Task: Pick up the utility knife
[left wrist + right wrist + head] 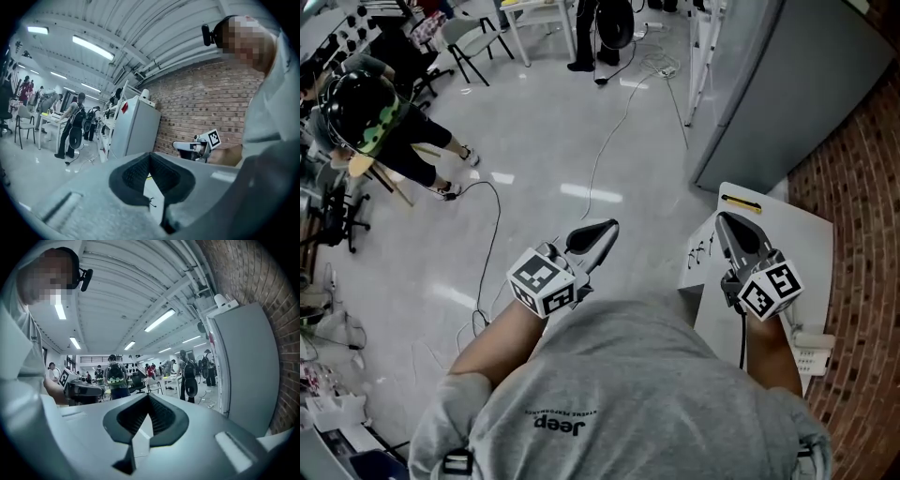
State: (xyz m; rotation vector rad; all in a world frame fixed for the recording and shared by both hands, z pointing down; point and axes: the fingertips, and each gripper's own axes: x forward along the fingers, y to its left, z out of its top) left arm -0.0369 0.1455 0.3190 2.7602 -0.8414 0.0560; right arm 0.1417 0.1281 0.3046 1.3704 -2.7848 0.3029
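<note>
White surface (811,246) beside the red brick wall (862,234) carries the slim yellow-and-black utility knife (741,202) at its far edge. Near it hovers the right gripper (725,218), fingers pressed together, empty. Over the glossy grey floor (534,141), the left gripper (608,225) has its fingers together too.
</note>
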